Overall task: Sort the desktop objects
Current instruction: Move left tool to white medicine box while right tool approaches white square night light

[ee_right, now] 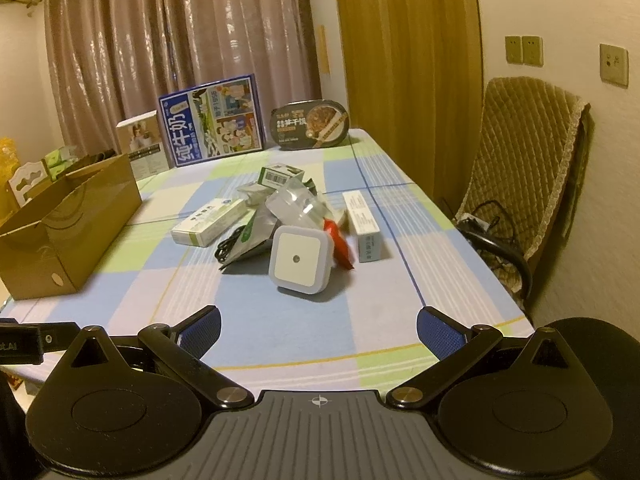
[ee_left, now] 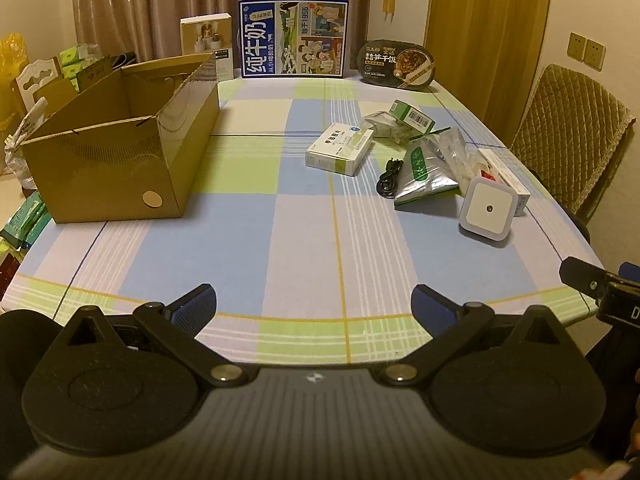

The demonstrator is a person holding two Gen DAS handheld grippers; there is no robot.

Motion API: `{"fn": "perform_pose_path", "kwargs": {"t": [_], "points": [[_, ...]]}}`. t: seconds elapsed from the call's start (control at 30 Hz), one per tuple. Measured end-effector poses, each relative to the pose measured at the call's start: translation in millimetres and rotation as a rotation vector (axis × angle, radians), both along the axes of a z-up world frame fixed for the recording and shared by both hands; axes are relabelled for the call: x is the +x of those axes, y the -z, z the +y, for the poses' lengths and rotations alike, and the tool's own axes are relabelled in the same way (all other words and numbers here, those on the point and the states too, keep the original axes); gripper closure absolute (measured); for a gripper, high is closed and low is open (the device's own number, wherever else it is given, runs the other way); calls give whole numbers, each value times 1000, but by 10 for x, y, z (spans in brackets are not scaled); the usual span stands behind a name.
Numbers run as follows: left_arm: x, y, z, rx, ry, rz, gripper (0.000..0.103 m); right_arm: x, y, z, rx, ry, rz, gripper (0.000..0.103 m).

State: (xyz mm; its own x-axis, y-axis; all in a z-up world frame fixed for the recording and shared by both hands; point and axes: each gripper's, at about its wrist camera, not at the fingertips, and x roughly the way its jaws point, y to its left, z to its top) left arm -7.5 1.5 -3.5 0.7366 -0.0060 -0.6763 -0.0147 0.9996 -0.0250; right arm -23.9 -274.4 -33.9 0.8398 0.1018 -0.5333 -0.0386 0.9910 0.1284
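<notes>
A pile of small objects lies right of the table's middle: a white square night light [ee_left: 486, 208] [ee_right: 301, 261], a white and green medicine box [ee_left: 340, 149] [ee_right: 208, 222], a black cable [ee_left: 390, 178] [ee_right: 229, 246], a silver and green pouch [ee_left: 422, 172], a long white box [ee_right: 362, 226] and a green box [ee_left: 412, 115] [ee_right: 276, 174]. An open cardboard box [ee_left: 120, 140] [ee_right: 60, 224] stands at the left. My left gripper [ee_left: 314, 306] hangs open over the near table edge with nothing between its fingers. My right gripper [ee_right: 318, 330] is open too, a short way in front of the night light.
A blue milk carton [ee_left: 294, 38] [ee_right: 212, 122], a black meal bowl [ee_left: 398, 65] [ee_right: 310, 124] and a small white box [ee_left: 206, 36] stand along the far edge. A padded chair [ee_left: 568, 136] [ee_right: 524, 168] sits to the right. Packets [ee_left: 22, 220] crowd the left edge.
</notes>
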Motion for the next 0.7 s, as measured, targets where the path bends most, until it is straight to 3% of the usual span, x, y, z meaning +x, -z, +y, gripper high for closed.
{"fn": "perform_pose_path", "kwargs": {"t": [0.4, 0.5, 0.7], "points": [[217, -27, 88, -50, 38, 15, 1, 201, -56, -32, -17, 85, -11, 2], [358, -40, 99, -66, 62, 12, 1, 392, -47, -9, -3, 60, 32, 2], [755, -59, 64, -51, 138, 11, 1, 708, -26, 116, -25, 25, 26, 2]]}}
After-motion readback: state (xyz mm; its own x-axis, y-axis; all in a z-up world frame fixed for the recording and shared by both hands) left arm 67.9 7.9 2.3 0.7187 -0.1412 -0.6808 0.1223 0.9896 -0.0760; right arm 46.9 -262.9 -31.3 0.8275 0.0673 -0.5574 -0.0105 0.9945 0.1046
